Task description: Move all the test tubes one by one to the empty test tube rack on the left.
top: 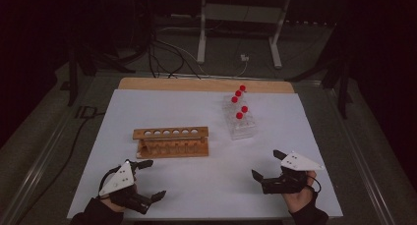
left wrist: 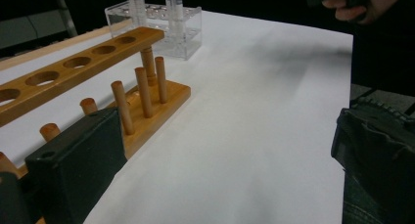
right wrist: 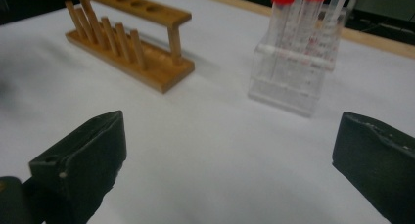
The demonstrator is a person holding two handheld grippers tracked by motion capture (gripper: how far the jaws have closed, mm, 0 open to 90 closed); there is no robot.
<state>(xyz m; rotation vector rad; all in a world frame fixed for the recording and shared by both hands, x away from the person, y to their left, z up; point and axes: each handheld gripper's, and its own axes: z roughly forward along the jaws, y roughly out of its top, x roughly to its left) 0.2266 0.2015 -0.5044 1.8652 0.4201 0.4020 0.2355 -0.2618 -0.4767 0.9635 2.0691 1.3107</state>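
Note:
A wooden test-tube rack with a row of empty holes and pegs stands mid-table; it also appears as the wooden rack and the wooden rack. To its right stands a clear plastic rack holding several red-capped tubes; the same clear rack sits ahead of my right gripper. My left gripper rests open near the front left, just in front of the wooden rack. My right gripper is open at the front right. Both hold nothing.
A white sheet covers the table, with a wooden strip along the far edge. Behind the table are cables and a white stand's legs on a dark floor.

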